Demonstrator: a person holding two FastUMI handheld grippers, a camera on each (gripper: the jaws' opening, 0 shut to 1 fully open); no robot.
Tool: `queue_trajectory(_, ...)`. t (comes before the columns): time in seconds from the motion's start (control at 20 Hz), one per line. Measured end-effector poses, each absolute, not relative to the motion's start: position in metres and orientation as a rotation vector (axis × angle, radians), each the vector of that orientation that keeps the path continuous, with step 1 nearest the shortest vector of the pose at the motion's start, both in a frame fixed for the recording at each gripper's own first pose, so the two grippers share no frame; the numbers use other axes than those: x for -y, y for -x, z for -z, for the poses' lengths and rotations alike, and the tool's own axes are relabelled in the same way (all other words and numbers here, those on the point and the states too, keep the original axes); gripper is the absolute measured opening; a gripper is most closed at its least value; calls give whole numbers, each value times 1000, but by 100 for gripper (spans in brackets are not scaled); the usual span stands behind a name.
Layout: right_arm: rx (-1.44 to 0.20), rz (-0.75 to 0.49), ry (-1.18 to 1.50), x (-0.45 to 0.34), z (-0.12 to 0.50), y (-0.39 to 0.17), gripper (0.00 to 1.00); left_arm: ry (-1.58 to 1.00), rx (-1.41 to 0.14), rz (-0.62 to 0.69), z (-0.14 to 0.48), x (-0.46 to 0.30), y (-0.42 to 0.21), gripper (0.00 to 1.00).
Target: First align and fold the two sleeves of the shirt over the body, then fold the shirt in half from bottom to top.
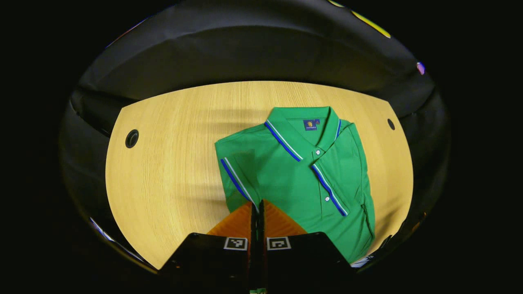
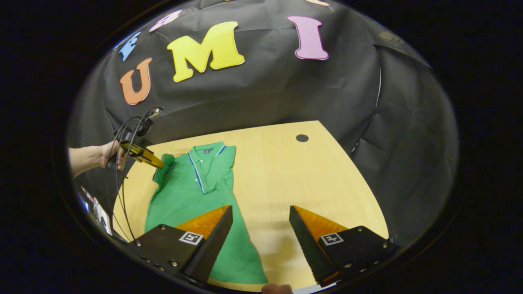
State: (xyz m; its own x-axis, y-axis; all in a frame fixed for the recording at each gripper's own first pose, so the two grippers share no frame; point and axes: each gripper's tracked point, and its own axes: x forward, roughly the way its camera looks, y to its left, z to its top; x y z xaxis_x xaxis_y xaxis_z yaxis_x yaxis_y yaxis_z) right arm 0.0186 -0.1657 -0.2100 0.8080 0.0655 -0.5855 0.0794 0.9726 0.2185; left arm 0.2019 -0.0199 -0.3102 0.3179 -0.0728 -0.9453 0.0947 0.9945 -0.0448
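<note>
Right gripper [image 2: 261,228] hangs wide open over the desk [image 2: 286,171] by the green shirt [image 2: 196,192], left gripper [image 1: 258,212] pinched closed at the sleeve [image 1: 237,175], so looks like sleeve-folding, bottom-up fold next.

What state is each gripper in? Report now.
Left gripper: shut, tips at the shirt sleeve; grip on cloth cannot be told.
Right gripper: open, holding nothing.
</note>
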Motion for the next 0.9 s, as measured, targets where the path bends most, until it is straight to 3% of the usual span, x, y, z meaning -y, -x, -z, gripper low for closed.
queue_trajectory(0.25, -635, 25, -231, 177, 213, -10, 88, 37, -1283, 94, 328, 50, -192, 5)
queue_trajectory(0.45, -635, 11, -220, 174, 213, -10, 88, 125, -1270, 128, 324, 69, -185, 16)
queue_trajectory(0.5, -636, -2, -212, 171, 213, -10, 88, 138, -1256, 123, 318, 68, -181, 23)
queue_trajectory(0.55, -631, -16, -200, 166, 212, -13, 88, 152, -1246, 119, 313, 65, -177, 37)
queue_trajectory(0.6, -633, -33, -181, 159, 211, -16, 88, 166, -1235, 113, 306, 62, -173, 65)
queue_trajectory(0.65, -636, -49, -156, 154, 212, -18, 88, 175, -1228, 104, 301, 57, -165, 82)
queue_trajectory(0.9, -695, -145, -93, 128, 219, -19, 88, 202, -1228, 117, 284, 29, -92, 85)
